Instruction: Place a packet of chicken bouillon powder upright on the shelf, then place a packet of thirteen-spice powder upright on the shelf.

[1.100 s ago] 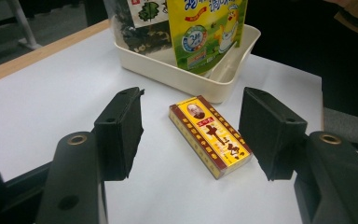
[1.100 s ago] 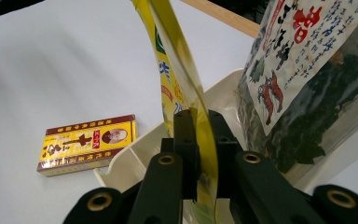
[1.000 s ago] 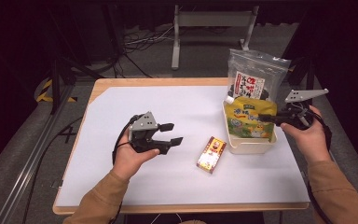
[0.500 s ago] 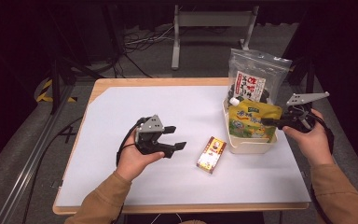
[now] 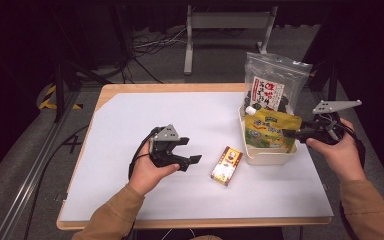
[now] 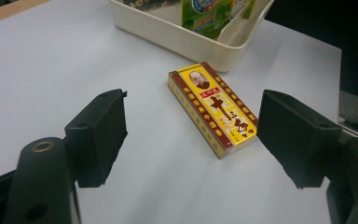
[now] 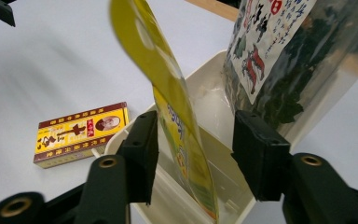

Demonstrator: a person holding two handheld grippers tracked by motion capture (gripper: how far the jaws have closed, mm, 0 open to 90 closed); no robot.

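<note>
The yellow pouch (image 7: 179, 116) stands in the cream bin (image 5: 267, 157), leaning by the dark seaweed bag (image 5: 275, 87). The right gripper (image 5: 291, 134) has just been opening, its jaws flanking the pouch without pressing. Unsupported, it may slump out. The left gripper (image 5: 190, 150), opening wide, points level toward the yellow box (image 6: 213, 107) on the table.

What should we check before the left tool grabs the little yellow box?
1. Left tool open wide enough: ok, its jaws have just been opening.
2. Yellow box lying flat on the table, nothing on top: ok.
3. Box lined up between the left jaws: not ok, it lies ahead, nearer the right jaw.
4. Right tool let go of the yellow pouch: ok, jaws just opened.
5. Pouch standing in the tub: ok.
</note>
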